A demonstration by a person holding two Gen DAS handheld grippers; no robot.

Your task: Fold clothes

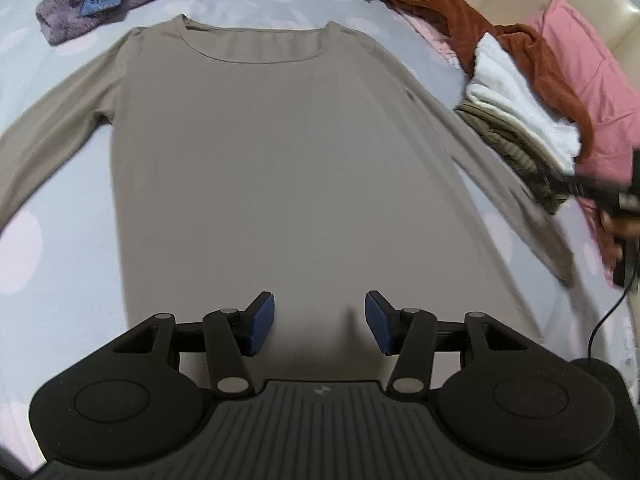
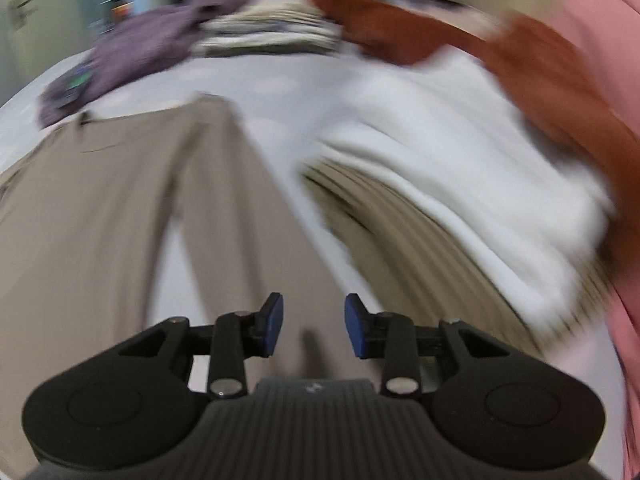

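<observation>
1. Handling this taupe long-sleeved top (image 1: 272, 152) should be easy for you: by its look it is light, thin, limp knit that will drape and slide on the bed (image 1: 48, 248), so pinch a doubled edge such as a cuff, a shoulder seam or a hem corner, not the flat middle.
2. Your left gripper (image 1: 320, 322) hovers over the hem end of the body with its fingers (image 1: 262, 322) spread apart and empty; the top lies face up, neckline toward the far edge of the bed, both sleeves angled outward.
3. Your right gripper (image 2: 314, 324) also has its fingers parted, holding nothing, above the right sleeve (image 2: 240, 208); that view is blurred, so contact cannot be judged.
4. Just beside that sleeve, toward the bed's right edge, sits a folded stack (image 1: 520, 120) topped with white cloth; I'd keep the sleeve from dragging against it.
</observation>
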